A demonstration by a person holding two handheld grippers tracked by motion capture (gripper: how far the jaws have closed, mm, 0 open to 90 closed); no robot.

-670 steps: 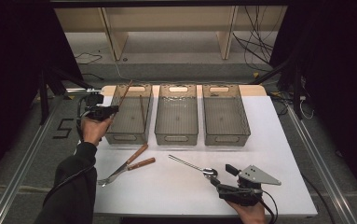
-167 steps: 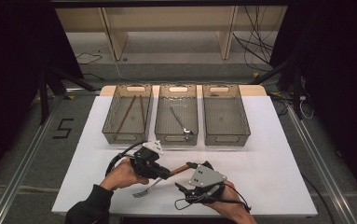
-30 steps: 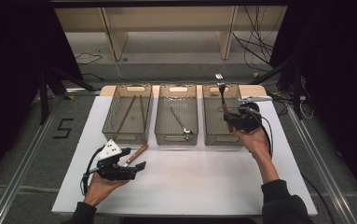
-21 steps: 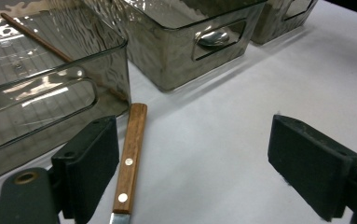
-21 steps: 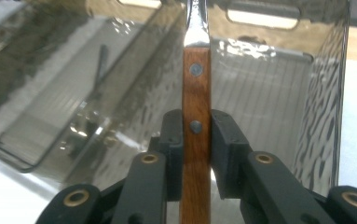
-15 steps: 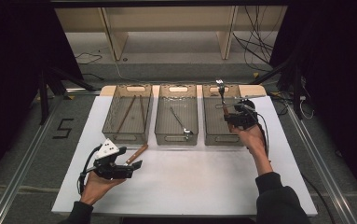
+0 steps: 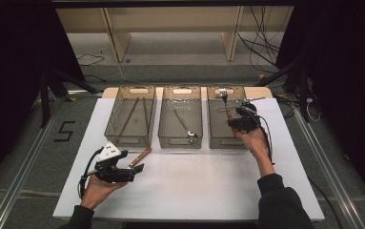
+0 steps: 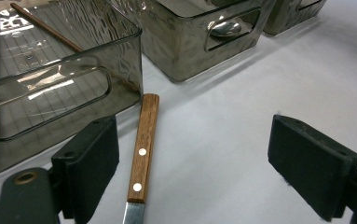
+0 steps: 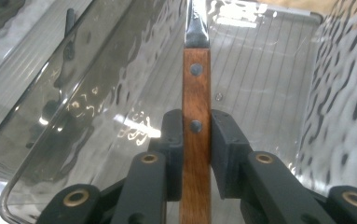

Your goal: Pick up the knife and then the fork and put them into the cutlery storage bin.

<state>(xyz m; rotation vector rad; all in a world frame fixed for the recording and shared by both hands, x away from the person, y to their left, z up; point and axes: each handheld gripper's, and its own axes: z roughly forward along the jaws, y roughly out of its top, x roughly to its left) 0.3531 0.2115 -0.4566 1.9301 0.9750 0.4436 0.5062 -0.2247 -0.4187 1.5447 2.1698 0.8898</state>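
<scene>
I see the wide white rectangular table top [image 7: 194,191] with three smoky transparent plastic bins standing in a row along its far half. The left bin [image 7: 131,138] holds two long brown wooden chopsticks [image 7: 136,113] lying lengthwise, and the middle bin [image 7: 180,139] holds a slim silver metal spoon [image 7: 185,125] with its bowl toward the near end. Over the right bin [image 7: 217,139] I have my right gripper [image 7: 237,119], and its jaws are clamped narrow on the brown wooden handle of a riveted metal fork [image 7: 224,98]. In the right gripper view the fork [image 9: 195,140] stands straight up between the two black pads, gripped on both flat sides of the handle, with its steel neck running on toward the far end of that bin and the ribbed bin floor beneath it. From above, the fork's silver tines reach up and away past the far rim of the right bin, so the fork hangs in the air above the bin rather than lying in it. My left gripper [image 7: 132,171] rests low over the near left of the table, jaws spread wide and gripping nothing. Just beside it, on the white surface in front of the left bin, lies a wooden-handled steel knife [image 8: 142,154]; in the left gripper view its handle sits between the open jaws, close to the left pad, whether touching it I cannot tell.
</scene>
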